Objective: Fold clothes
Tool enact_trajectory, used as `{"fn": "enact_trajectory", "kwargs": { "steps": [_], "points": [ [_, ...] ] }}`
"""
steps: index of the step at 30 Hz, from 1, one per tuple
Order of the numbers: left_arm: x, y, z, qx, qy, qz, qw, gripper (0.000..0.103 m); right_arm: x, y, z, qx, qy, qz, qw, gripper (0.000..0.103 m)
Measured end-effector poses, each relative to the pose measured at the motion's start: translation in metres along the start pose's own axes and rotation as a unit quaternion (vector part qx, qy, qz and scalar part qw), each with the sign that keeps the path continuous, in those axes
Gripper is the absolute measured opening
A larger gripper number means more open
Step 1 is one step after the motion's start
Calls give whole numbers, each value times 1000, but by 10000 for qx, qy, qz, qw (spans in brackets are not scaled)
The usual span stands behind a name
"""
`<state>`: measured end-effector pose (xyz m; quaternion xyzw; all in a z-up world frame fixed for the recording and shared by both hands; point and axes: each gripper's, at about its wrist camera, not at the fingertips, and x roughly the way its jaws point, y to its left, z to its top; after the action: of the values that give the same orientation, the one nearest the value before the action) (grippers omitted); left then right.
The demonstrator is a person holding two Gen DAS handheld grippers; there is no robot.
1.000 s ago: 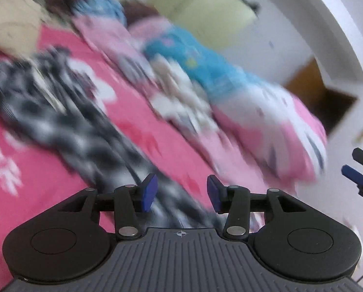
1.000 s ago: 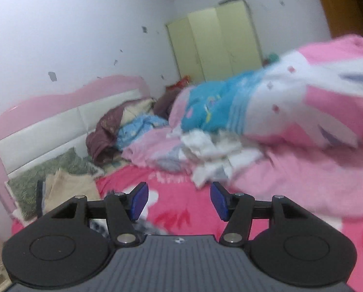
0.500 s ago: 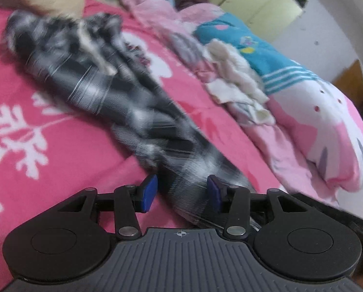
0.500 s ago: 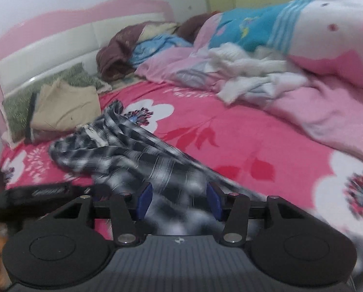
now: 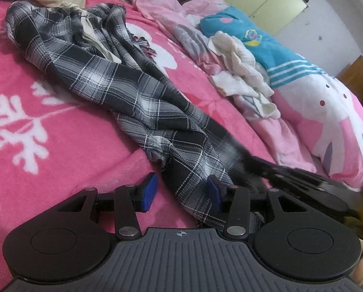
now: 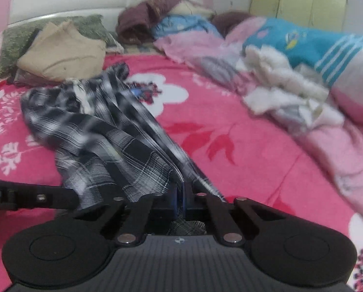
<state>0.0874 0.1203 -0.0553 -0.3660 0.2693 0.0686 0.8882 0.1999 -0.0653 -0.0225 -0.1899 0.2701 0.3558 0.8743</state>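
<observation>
Plaid garment [image 5: 123,90] lies bunched lengthwise on the pink blanket [image 5: 35,126], its near end clamped in the right gripper [image 6: 180,200], while the left gripper [image 5: 180,192] stands apart astride that end.

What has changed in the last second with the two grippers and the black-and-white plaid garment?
The right gripper came down from mid-air and shut on the near end of the black-and-white plaid garment. The left gripper swung down to that same end, jaws open. The pink floral blanket and the white crumpled cloth stayed put.
</observation>
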Motion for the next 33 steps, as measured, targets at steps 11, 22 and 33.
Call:
{"fn": "enact_trajectory", "kwargs": {
  "steps": [11, 22, 33],
  "points": [
    [-2, -2, -2, 119, -138, 125, 9998, 44, -84, 17, 9, 291, -539, 411, 9973, 1],
    [-52, 0, 0, 245, -924, -91, 9954, 45, -125, 20, 4, 1195, -657, 743, 9879, 1],
    [-105, -3, 2, 491, -2078, -408, 9761, 45, -126, 47, -23, 1585, -308, 935, 9824, 1]
  ]
}}
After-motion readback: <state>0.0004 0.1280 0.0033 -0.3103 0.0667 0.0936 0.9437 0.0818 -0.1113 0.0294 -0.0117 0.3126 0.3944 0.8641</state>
